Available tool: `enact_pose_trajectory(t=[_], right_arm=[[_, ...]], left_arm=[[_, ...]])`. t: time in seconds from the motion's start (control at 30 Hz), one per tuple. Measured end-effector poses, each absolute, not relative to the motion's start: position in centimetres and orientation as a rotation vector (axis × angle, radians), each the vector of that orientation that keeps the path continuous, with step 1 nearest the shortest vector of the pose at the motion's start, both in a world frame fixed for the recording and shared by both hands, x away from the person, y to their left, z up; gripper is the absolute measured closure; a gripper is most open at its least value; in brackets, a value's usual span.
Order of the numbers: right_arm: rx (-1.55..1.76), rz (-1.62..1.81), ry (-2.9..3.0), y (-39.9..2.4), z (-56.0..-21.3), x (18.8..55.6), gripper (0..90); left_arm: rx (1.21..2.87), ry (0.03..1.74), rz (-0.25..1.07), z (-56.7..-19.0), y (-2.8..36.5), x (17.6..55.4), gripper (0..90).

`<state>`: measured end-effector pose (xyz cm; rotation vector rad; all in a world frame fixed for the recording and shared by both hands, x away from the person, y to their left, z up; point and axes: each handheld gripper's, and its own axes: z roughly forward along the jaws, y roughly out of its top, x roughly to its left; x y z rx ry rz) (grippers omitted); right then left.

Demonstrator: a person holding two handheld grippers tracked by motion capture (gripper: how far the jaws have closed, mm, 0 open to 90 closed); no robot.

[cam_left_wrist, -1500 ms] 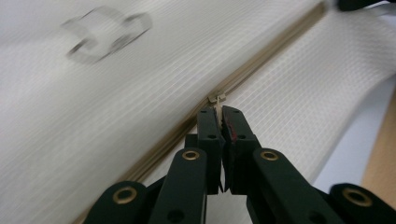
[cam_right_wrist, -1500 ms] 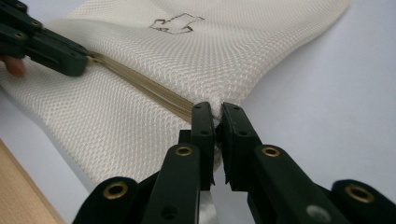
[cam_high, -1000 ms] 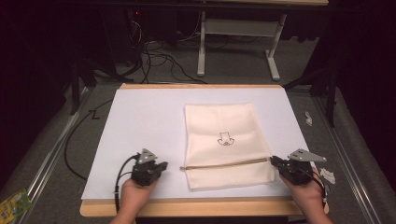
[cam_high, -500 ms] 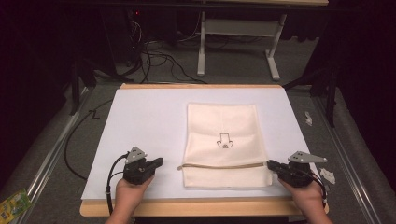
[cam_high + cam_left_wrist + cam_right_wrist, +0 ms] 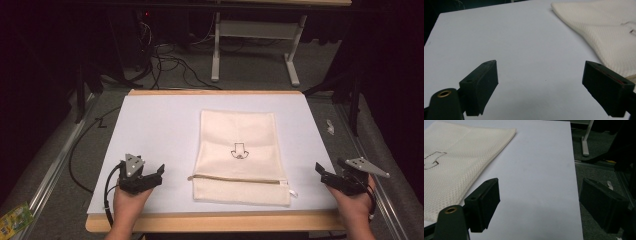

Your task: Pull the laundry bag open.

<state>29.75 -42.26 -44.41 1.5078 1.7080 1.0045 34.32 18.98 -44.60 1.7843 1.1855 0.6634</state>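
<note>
High view: at the table's near edge, a person's two hands each hold a two-jaw gripper low over the white sheet [image 5: 150,130] that covers the wooden table [image 5: 210,220]. Near the near left corner, the left gripper [image 5: 159,172] has its jaws spread wide and grips nothing, pointing right toward the bag. Near the near right corner, the right gripper [image 5: 320,170] is just as wide open and empty, pointing left, with one jaw out past the sheet's right edge in the right gripper view. Between them, nearer the right one, a cream mesh zip bag [image 5: 240,155] lies flat, apart from both. Its zipper [image 5: 235,179] runs parallel to the near edge, the pull tab [image 5: 292,192] at its right end, and a small printed outline [image 5: 238,150] sits mid-bag. Likely risks: jaws closing on the thin mesh could catch the sheet beneath, or drag the light bag and bunch it.
</note>
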Motion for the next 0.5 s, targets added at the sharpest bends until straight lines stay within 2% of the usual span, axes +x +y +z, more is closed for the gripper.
enact_pose_trajectory(t=[0.1,0.5], right_arm=[[1.457,1.025,1.738,-41.5,-44.2,29.7,17.1],[1.403,1.048,1.769,-40.2,-43.9,29.4,17.2]], left_arm=[[1.789,1.174,0.652,-44.5,19.1,34.4,5.4],[1.840,1.153,0.600,-45.1,18.8,34.6,6.3]])
